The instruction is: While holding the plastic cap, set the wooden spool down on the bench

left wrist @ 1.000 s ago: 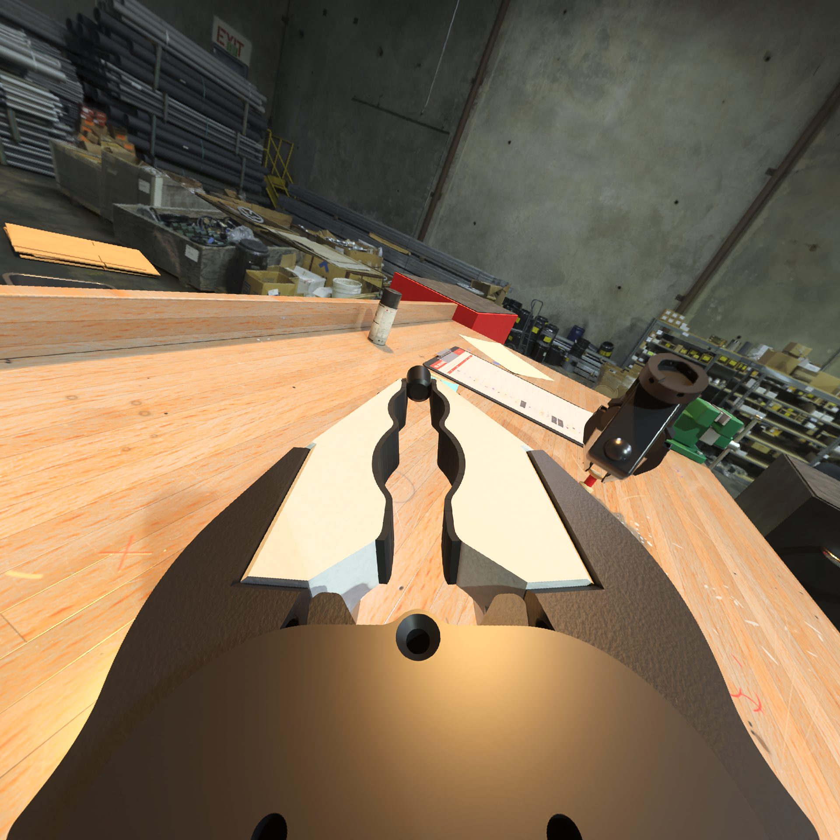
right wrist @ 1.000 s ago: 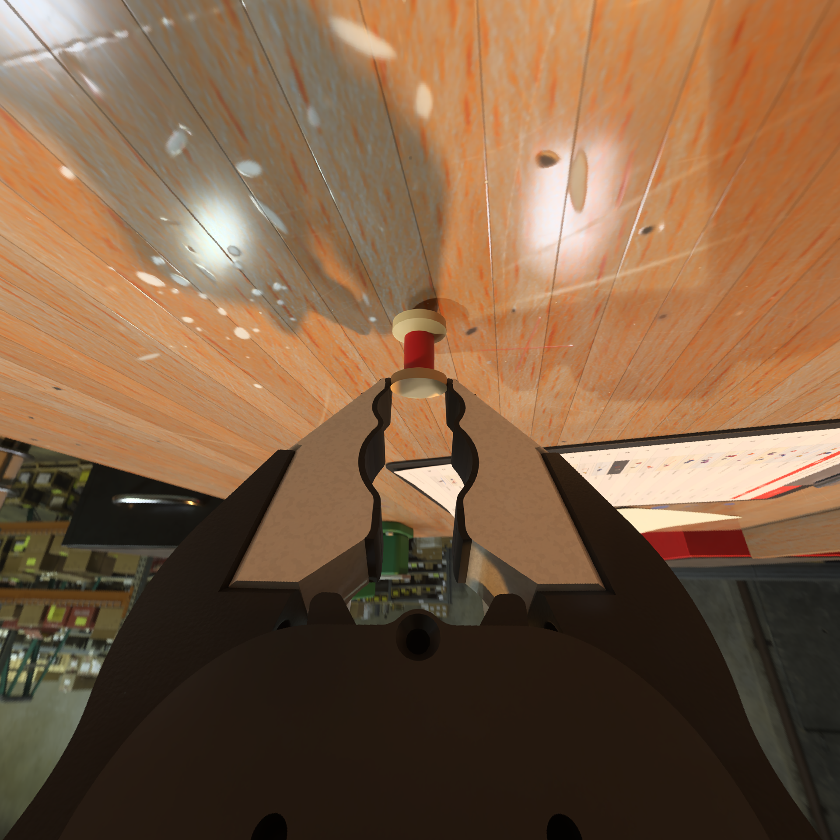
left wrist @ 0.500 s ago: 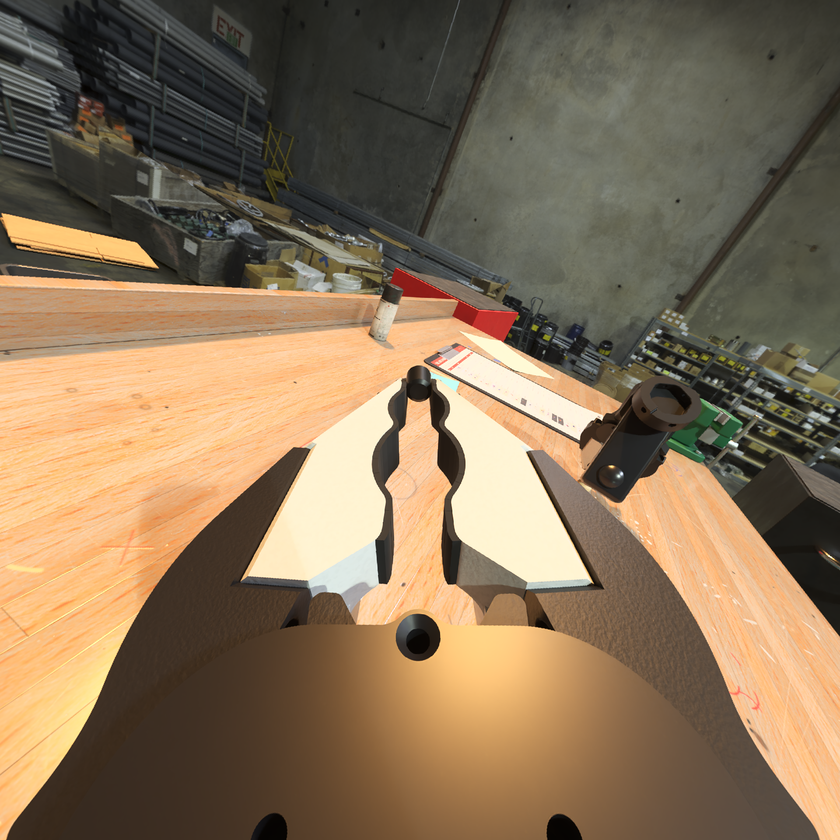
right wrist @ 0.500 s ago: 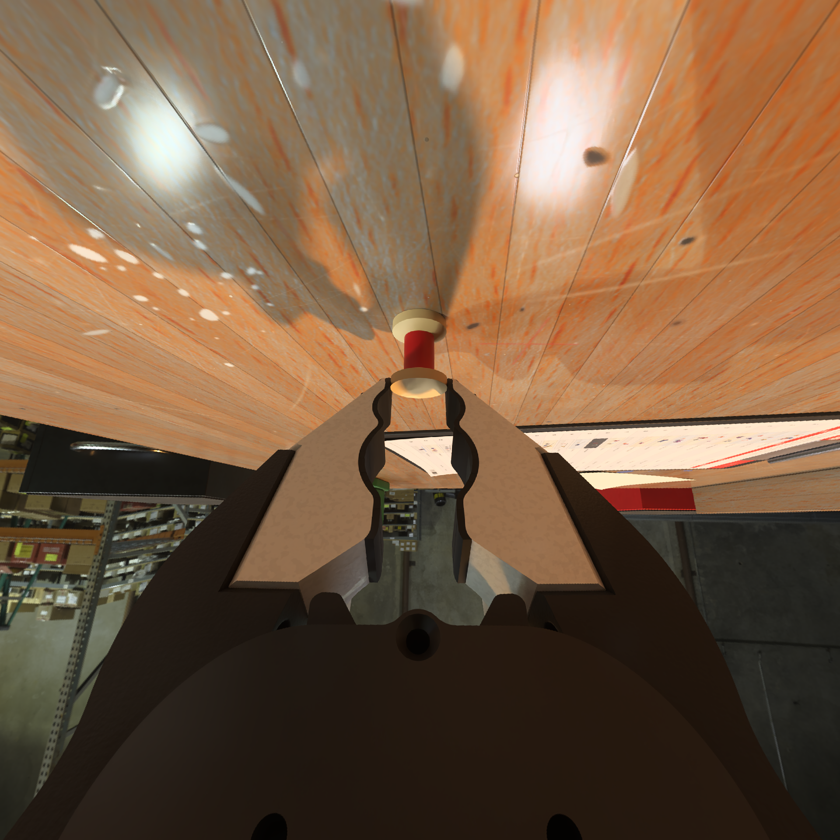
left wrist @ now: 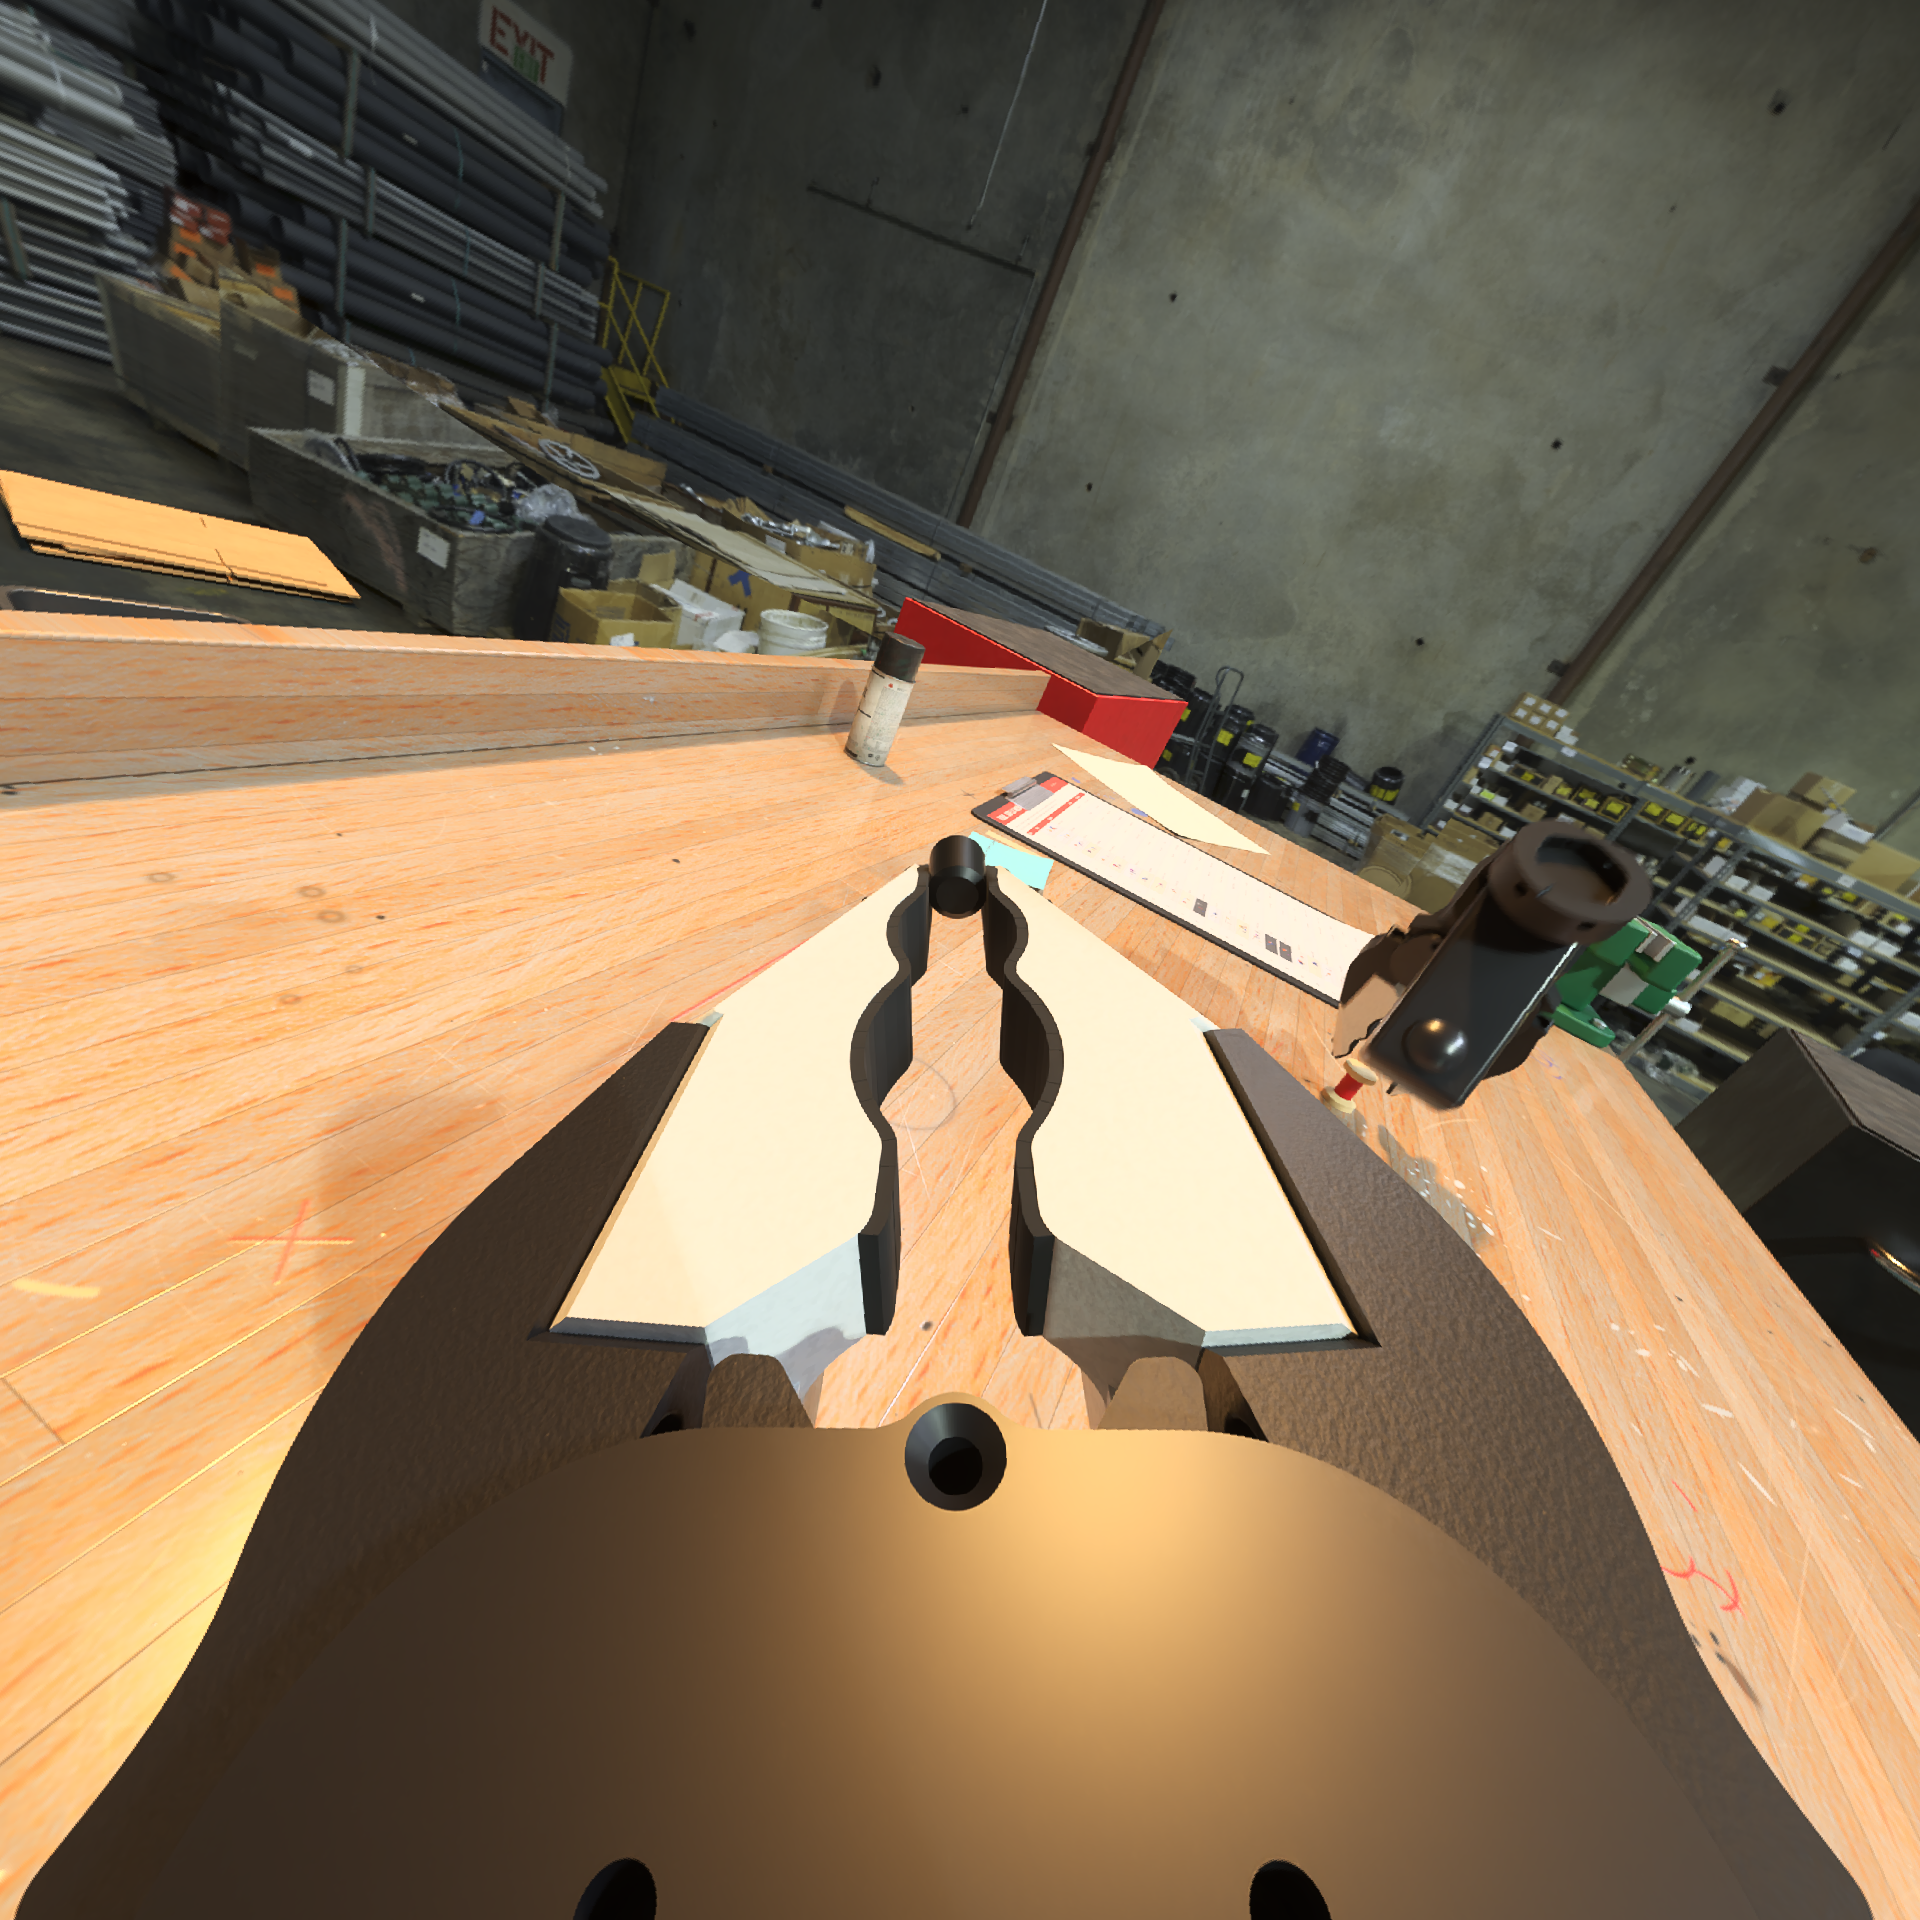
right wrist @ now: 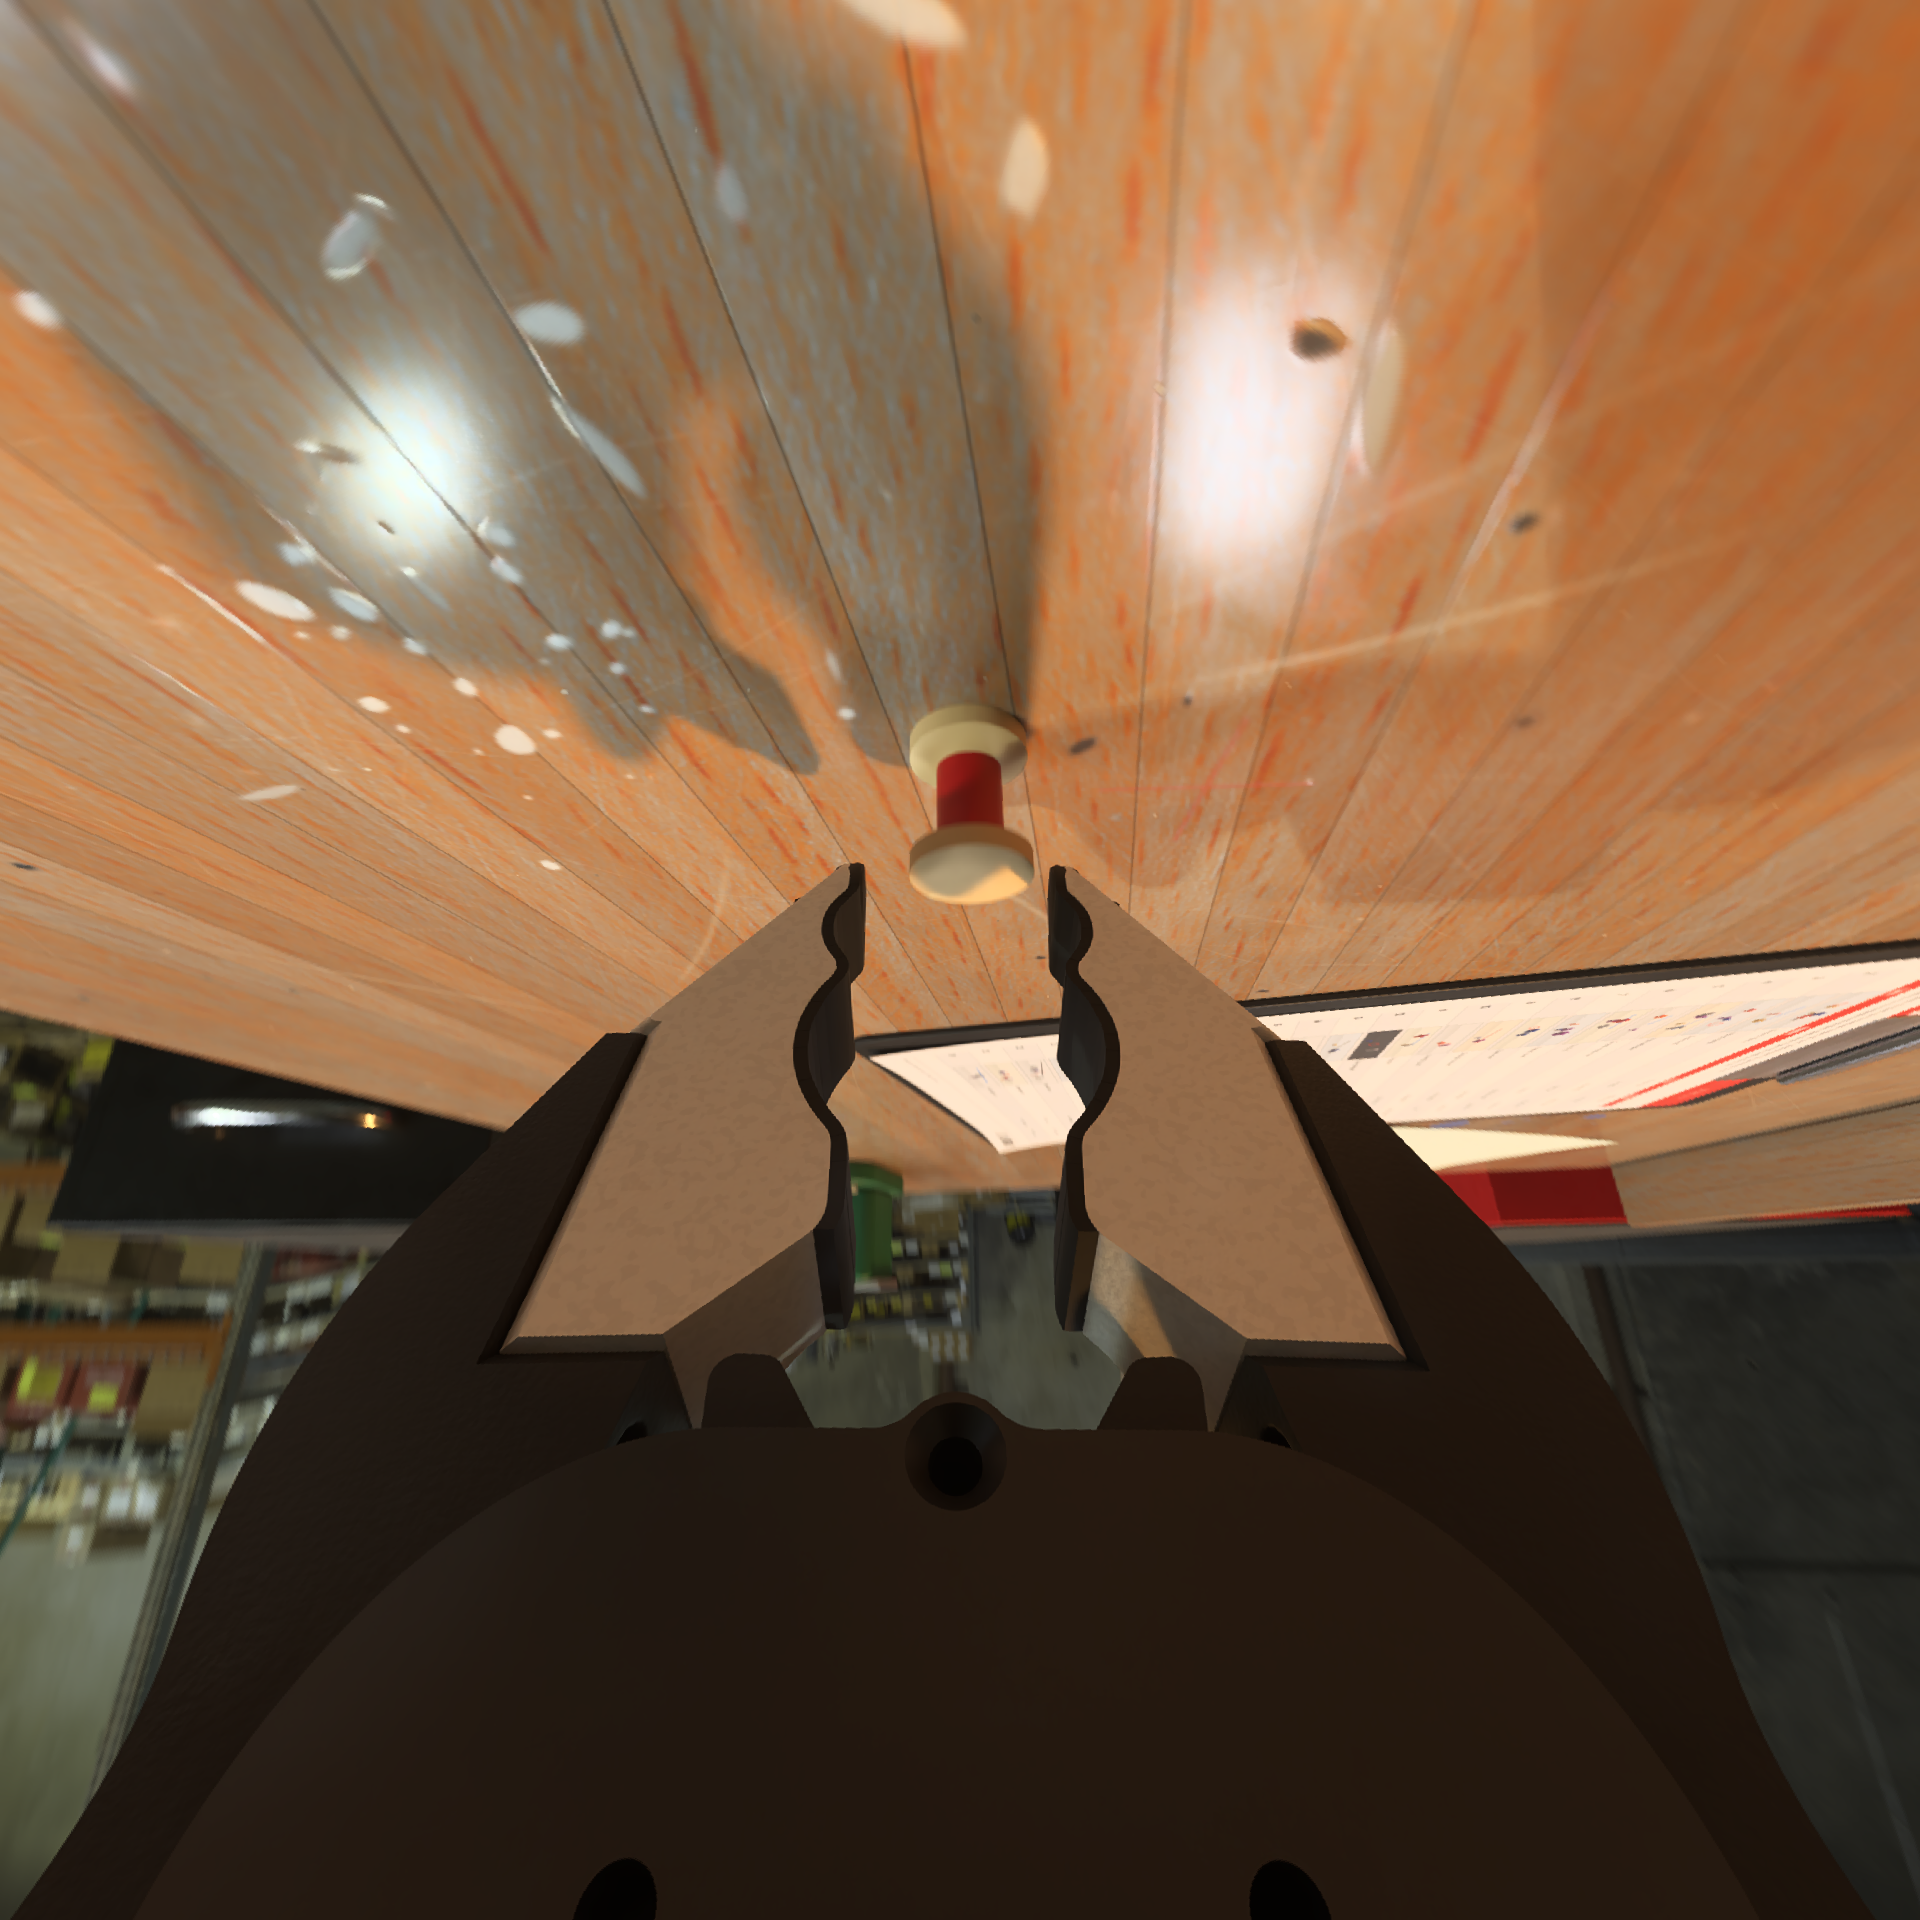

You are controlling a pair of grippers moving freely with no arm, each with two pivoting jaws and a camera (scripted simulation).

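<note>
Now the wooden spool point(right wrist: 969, 808) stands on the bench point(right wrist: 1455, 675), right gripper point(right wrist: 954, 883) spread clear of it.
Best to back straight off its top flange; left gripper point(left wrist: 956, 894) stays clamped on the plastic cap point(left wrist: 955, 875).

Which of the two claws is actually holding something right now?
The left gripper: its tips pinch the small black plastic cap. The right gripper stands open, clear of the red wooden spool, which stands on end on the bench.
</note>
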